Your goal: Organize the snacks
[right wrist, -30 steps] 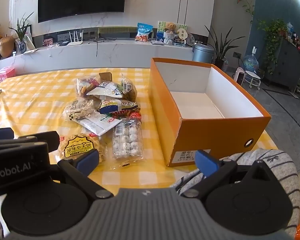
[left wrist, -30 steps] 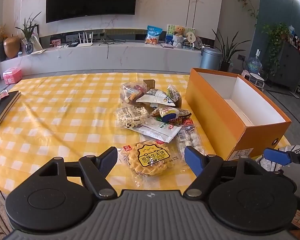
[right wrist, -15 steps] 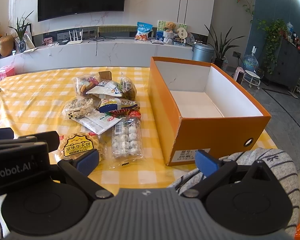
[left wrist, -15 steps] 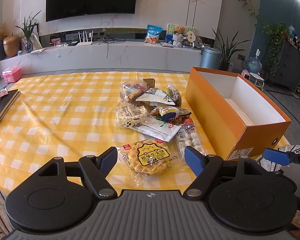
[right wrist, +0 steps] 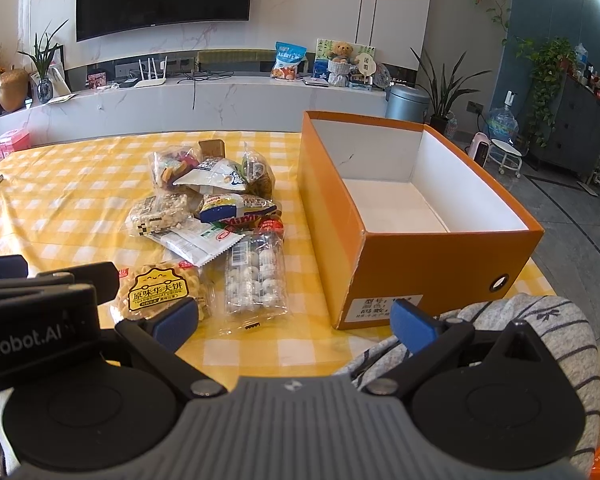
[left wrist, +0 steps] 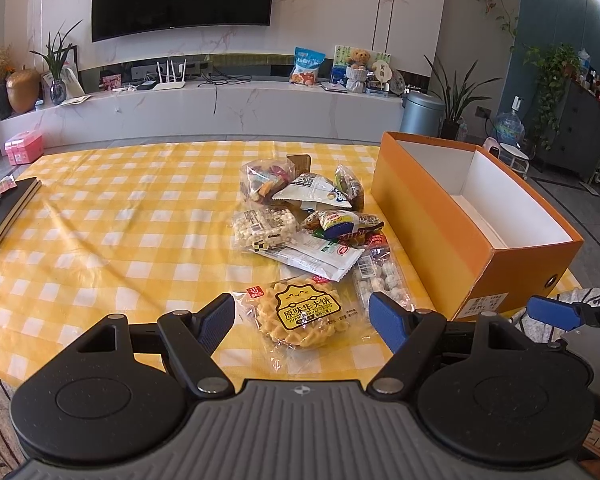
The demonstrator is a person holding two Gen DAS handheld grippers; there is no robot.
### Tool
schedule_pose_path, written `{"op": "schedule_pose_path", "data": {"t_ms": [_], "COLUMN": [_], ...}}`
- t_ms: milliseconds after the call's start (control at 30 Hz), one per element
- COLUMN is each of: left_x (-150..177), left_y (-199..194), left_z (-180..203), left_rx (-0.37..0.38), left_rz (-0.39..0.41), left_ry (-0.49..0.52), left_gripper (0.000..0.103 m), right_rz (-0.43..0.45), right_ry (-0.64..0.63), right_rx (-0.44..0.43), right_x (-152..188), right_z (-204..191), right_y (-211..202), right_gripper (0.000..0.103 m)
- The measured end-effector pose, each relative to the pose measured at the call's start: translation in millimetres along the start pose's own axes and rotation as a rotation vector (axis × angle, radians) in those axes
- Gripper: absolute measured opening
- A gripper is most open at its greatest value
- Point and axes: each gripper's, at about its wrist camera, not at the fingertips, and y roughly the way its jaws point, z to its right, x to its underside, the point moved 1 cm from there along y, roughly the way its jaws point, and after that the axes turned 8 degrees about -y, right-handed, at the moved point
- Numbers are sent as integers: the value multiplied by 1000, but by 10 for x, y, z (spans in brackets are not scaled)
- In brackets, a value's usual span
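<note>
So you are only starting: both the left gripper (left wrist: 302, 316) and right gripper (right wrist: 294, 318) are hanging unclenched, every snack (left wrist: 300, 216) is waiting outside the bare orange box (right wrist: 432, 272)

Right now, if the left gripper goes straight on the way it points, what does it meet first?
Most likely the waffle cookie packet: it lies on the checked tablecloth right ahead of the open left gripper. Depth is hard to judge.
</note>
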Motion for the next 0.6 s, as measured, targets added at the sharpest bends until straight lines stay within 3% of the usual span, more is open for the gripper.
{"op": "schedule_pose_path", "data": {"t_ms": [600], "left_x": [43], "left_y": [38], "left_z": [-51], "left_rx": [1], "left_rz": [-11], "left_ry": [-6], "left_gripper": [90], "right_rz": [-16], "right_ry": [-11], "right_rx": [0], "right_x": [11], "right_z": [-29], "right_y": [27], "right_gripper": [100]}}
